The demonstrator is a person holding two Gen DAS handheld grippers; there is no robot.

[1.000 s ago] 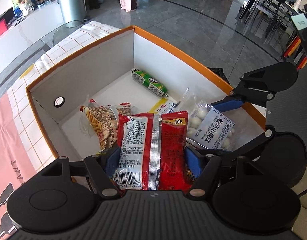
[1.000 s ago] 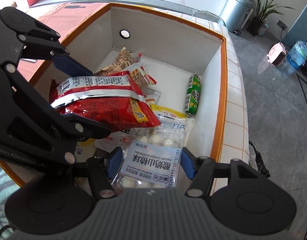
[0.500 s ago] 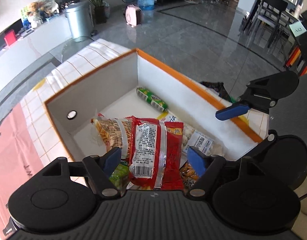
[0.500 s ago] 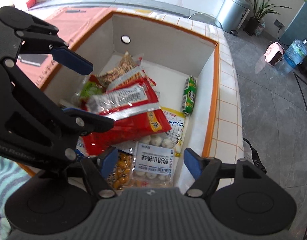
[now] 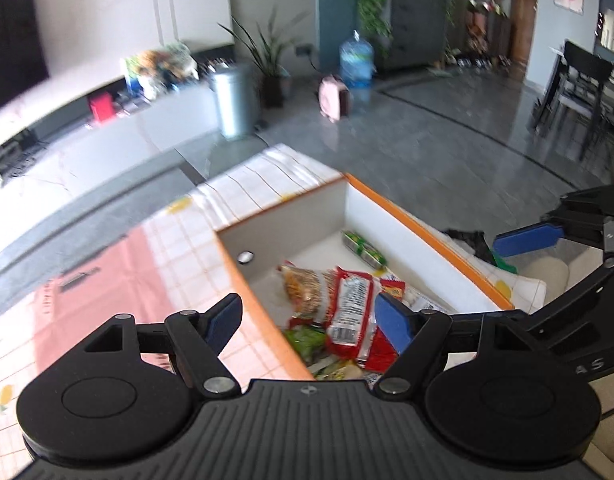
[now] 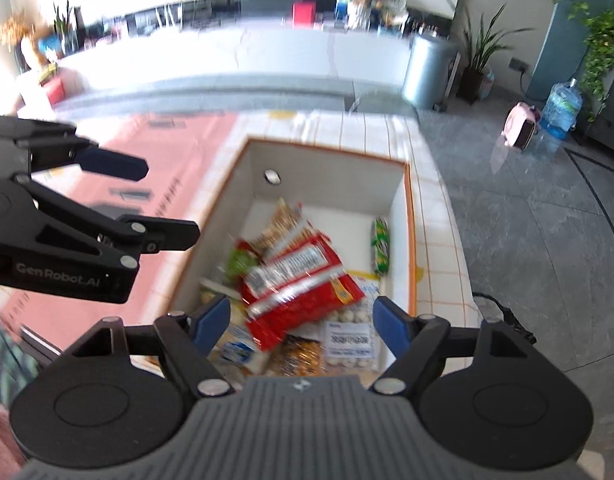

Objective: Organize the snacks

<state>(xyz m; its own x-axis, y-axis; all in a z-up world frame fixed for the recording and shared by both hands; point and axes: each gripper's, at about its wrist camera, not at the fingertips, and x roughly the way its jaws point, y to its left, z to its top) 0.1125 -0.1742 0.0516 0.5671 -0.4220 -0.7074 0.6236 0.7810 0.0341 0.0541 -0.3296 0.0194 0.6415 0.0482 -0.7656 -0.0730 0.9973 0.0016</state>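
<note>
**Both grippers up over the snack box, nothing held**

Left gripper (image 5: 309, 314) spread wide, blue pads bare, tilted down above the near rim of the box (image 5: 427, 232). Right gripper (image 6: 301, 320) also tilted down over the box, jaws opening, nothing pinched between them. Seen from the right wrist, left gripper at far left, clear of the box, with "GenRobot.AI" printed in white on its black body.

Below, in the box: red packet (image 6: 299, 280) with silver seam and barcode on top of the pile, print too blurred to read. Under it a brown snack bag (image 5: 307, 292), a clear bag of white balls (image 6: 349, 346) with a white label, a green pack (image 5: 307, 338). Green roll (image 6: 381, 250) apart, lying along the far right wall. Round hole in the box's end wall.

White box with orange rim, set on a white checked cloth (image 6: 439, 240) beside a pink mat (image 5: 99, 300). Beyond: grey tiled floor, steel bin (image 6: 427, 70), water jug (image 5: 357, 64), pink heater (image 6: 519, 130), potted plants, dark dining chairs.
</note>
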